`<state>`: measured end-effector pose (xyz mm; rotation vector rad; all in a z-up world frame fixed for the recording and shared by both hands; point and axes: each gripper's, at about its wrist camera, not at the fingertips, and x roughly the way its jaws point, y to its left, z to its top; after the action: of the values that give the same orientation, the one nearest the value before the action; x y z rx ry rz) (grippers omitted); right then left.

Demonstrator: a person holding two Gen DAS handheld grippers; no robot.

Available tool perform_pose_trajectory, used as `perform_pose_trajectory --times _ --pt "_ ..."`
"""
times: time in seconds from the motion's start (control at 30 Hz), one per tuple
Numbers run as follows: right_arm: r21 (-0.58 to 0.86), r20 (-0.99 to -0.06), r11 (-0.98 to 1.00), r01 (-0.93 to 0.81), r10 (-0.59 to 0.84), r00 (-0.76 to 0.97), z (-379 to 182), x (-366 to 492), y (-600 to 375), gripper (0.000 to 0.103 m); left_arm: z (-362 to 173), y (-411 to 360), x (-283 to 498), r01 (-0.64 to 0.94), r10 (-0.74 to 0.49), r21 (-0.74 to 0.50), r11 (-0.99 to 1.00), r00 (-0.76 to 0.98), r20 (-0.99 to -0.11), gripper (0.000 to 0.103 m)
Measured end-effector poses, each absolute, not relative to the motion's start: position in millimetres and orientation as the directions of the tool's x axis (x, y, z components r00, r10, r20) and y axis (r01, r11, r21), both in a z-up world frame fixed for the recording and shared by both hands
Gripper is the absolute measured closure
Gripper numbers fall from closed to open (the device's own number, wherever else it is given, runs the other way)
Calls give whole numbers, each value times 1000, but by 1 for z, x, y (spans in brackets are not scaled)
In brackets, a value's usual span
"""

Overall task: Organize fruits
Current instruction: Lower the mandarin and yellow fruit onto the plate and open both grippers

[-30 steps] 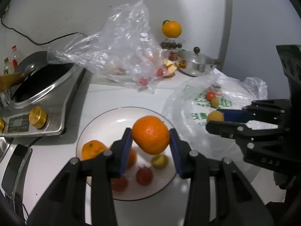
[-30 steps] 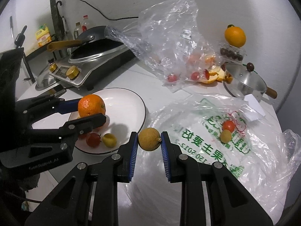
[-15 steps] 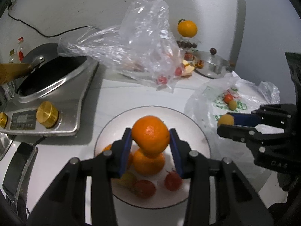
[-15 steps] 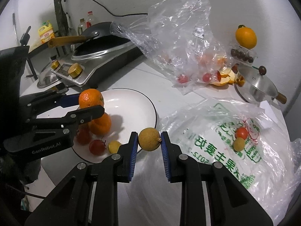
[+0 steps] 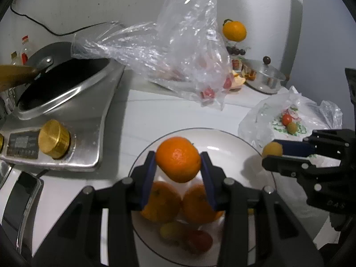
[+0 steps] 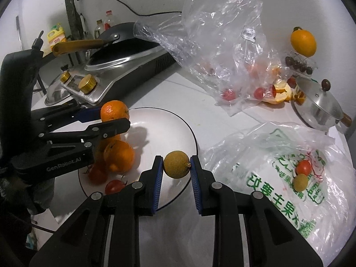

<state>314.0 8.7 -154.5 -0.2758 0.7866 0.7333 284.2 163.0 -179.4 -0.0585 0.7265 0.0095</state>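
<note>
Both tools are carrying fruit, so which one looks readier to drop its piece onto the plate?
Left. The left tool holds its orange well over the white plate, above two oranges there. The right tool holds its small yellow fruit nearer the rim.

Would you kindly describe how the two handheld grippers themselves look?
Both are matte black, angular linkage bodies with round silver pivot bolts. The left gripper and right gripper have flat blue ribbed pads lining their fingers. Pale lettering, partly legible, marks each side. No cables or sleeves are visible.
</note>
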Motion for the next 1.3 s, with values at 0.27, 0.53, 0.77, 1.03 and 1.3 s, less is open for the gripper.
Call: perform_pose_trajectory --times 0.27,0.53,0.77,1.03,1.3 --pt "44 -721 719 -694 503 476 -159 323 17 77 -190 170 299 -39 -15 -63 997 724 -689 62" --pt "52 -728 708 -705 510 459 -165 330 25 77 -200 171 306 -57 5 -49 997 703 -711 62" --pt "48 -738 703 -709 503 449 -169 332 30 77 -197 173 305 -61 3 -58 996 713 -701 62" --pt "48 -745 694 -718 504 438 -172 331 40 77 -187 176 293 -56 -2 -65 996 736 -677 61" --pt "85 -748 680 -728 526 404 -175 334 55 77 -179 184 276 -72 5 -75 995 754 -657 61"
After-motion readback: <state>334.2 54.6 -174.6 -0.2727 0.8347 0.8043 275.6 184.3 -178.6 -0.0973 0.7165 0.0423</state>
